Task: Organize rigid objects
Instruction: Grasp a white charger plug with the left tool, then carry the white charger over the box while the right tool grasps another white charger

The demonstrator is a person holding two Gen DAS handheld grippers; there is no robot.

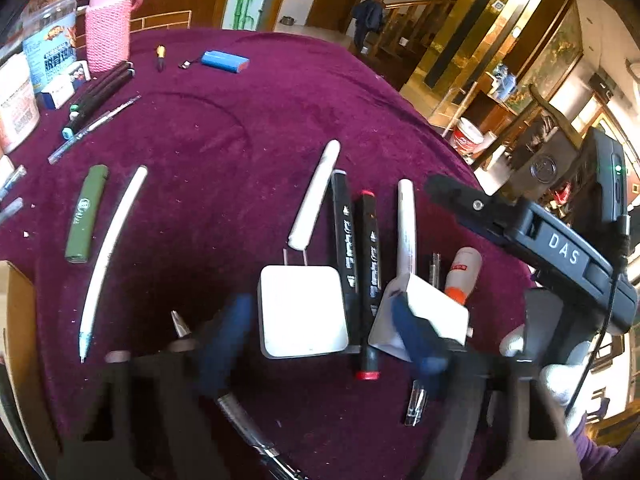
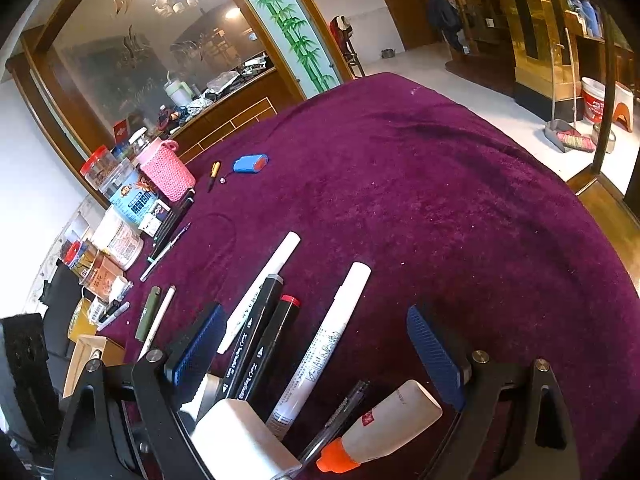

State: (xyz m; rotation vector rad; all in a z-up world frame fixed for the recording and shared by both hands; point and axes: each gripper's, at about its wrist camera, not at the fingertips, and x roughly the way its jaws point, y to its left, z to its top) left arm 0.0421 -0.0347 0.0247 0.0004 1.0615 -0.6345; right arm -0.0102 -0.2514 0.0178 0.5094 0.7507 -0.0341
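Note:
On the purple cloth lie two white chargers, a flat one (image 1: 302, 312) and a tilted one (image 1: 424, 312), two black markers (image 1: 344, 236) (image 1: 370, 276), white pens (image 1: 316, 194) (image 1: 405, 228) and a glue bottle with an orange tip (image 1: 462, 274). My left gripper (image 1: 320, 336) is open, its blue pads either side of the flat charger. One pad (image 1: 416, 332) lies over the tilted charger. My right gripper (image 2: 316, 352) is open above the markers (image 2: 256, 336), a white pen (image 2: 324, 344), the glue bottle (image 2: 384, 424) and a charger (image 2: 240, 436).
A green tube (image 1: 86, 214) and a long white pen (image 1: 112, 256) lie to the left. Far back are a pink knitted cup (image 1: 108, 32), a blue battery pack (image 1: 224, 62), jars and snack packets (image 2: 120, 216). A cardboard box (image 1: 16, 320) stands at the left edge.

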